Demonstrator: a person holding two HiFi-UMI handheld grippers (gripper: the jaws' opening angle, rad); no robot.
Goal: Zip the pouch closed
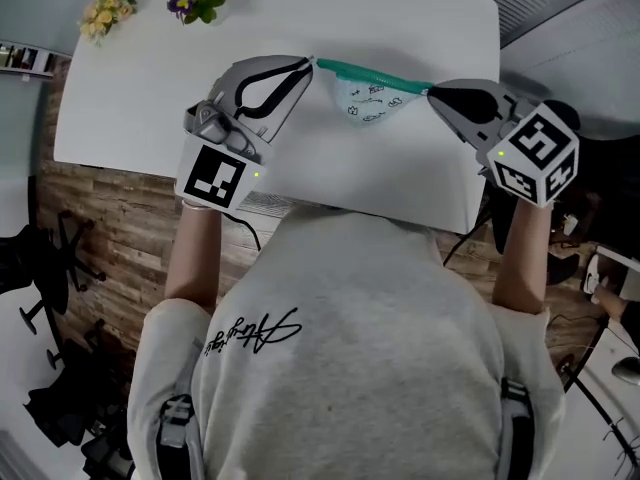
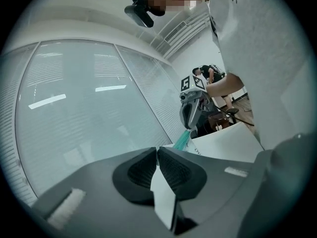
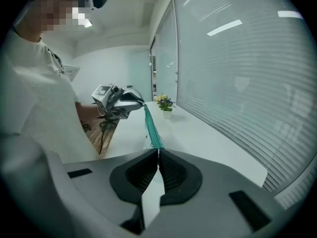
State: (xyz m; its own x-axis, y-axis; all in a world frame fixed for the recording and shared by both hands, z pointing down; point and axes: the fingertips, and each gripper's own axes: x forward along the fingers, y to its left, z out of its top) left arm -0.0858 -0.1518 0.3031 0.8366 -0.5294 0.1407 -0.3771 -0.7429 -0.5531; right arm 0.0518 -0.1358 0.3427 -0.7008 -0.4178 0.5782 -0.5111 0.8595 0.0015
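The pouch [image 1: 368, 103] is held in the air above the white tabletop [image 1: 150, 98], stretched between the two grippers. The left end of its teal zipper band [image 1: 370, 73] is pinched by the left gripper [image 1: 308, 65], whose fingers [image 2: 136, 170] are clenched on it. The right end is gripped in the same way by the right gripper [image 1: 432, 92], its fingers [image 3: 176, 175] pressed together on the band.

The band is drawn into a taut, nearly straight line, and the white printed body of the pouch is left hanging freely beneath it. This pull from both ends is probably meant to line up the teeth so that a slider can run without snagging on slack fabric. The slider itself cannot be made out, so it cannot be told which end carries it or how much of the zip is closed.

Two small bunches of flowers [image 1: 150, 3] are set at the far edge of the tabletop, well apart from the work.
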